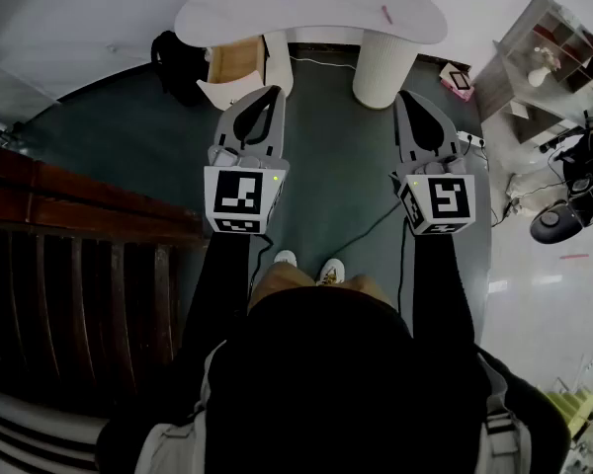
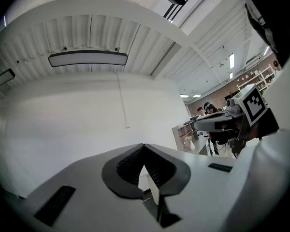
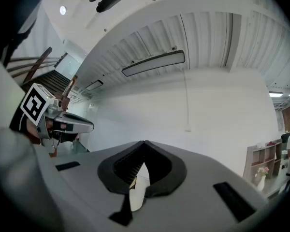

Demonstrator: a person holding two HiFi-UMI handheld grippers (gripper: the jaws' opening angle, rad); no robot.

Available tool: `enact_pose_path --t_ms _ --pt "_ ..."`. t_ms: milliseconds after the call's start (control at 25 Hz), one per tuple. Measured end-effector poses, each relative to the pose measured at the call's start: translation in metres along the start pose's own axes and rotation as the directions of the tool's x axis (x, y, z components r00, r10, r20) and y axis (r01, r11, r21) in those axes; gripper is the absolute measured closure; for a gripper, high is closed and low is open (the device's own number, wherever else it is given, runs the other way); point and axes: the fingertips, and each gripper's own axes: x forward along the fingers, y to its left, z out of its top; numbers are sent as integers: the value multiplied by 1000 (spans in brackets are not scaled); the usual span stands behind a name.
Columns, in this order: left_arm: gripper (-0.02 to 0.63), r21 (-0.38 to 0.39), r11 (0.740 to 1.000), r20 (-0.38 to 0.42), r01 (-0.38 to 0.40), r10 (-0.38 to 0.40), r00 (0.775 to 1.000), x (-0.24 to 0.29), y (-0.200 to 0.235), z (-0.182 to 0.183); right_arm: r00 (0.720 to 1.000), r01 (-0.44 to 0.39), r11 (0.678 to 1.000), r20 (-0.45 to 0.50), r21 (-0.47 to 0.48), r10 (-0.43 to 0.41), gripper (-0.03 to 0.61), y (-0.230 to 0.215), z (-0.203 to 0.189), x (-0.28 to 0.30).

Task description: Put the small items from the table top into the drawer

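Left gripper [image 1: 273, 91] jaws together, empty; right gripper [image 1: 407, 95] likewise closed, empty.

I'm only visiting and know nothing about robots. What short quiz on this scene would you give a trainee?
1. True or false: the left tongs grip a small item.
2. The white table stands: A) ahead of both tongs, B) between them, C) behind them.
3. Fill in: the tips of the right tongs are ____ (apart or together).
Key: 1 false; 2 A; 3 together.
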Motion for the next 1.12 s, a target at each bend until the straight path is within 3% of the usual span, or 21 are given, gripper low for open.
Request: enact_pose_path --t_ms 720,1120 --pt "600 16 1000 12 -1 1 1000 8 -11 7 1000 -11 999 0 39 11 552 -12 -6 -7" --pt "600 2 1000 16 -1 1 1000 37 15 2 1000 -11 999 -5 34 11 552 -18 -15 32"
